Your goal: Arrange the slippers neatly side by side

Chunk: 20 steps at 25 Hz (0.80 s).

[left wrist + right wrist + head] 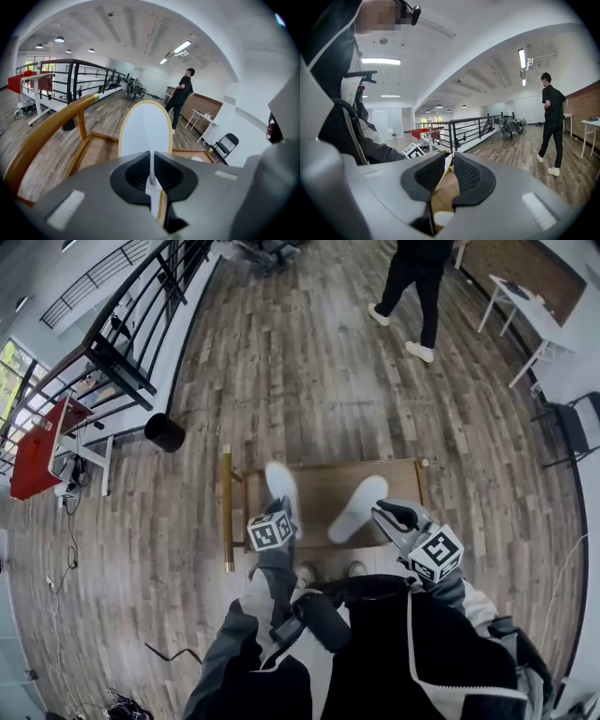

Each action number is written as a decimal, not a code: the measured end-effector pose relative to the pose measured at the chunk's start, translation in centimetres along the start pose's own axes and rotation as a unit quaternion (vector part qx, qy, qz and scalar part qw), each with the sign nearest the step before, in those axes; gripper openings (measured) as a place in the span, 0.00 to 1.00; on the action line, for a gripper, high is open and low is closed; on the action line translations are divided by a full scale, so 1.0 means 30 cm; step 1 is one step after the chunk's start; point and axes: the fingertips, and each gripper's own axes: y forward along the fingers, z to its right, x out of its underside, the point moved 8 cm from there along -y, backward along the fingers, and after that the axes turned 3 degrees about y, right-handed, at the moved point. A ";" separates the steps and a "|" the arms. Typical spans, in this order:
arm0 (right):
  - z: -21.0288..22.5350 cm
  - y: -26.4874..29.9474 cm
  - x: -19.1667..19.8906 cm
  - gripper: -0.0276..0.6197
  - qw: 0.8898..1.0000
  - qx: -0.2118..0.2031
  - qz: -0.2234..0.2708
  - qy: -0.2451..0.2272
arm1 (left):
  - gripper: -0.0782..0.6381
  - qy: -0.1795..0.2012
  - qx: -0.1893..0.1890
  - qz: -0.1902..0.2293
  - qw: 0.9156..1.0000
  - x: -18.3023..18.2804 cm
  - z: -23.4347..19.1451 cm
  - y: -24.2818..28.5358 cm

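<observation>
Head view: your left gripper [281,512] holds the left slipper [279,482] at the wooden surface [323,486]. Your right gripper [392,517] is at the right slipper [358,507], which lies slanted beside it.

Left gripper view: the fingers [133,171] are clamped on the left slipper's thin edge, and the slipper stands upright.

Right gripper view: the fingers [469,174] pinch the right slipper's tan-trimmed edge.
</observation>
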 end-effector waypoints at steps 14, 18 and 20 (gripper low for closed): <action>-0.092 0.229 -0.029 0.13 0.993 -0.112 0.014 -0.016 | 0.15 0.098 0.053 0.213 0.971 -0.231 0.184 -0.476; -0.122 0.260 -0.029 0.13 0.990 -0.137 0.018 -0.018 | 0.15 0.144 0.068 0.260 0.952 -0.223 0.233 -0.604; -0.132 0.272 -0.030 0.13 0.989 -0.147 0.022 -0.018 | 0.15 0.171 0.071 0.274 0.944 -0.214 0.254 -0.650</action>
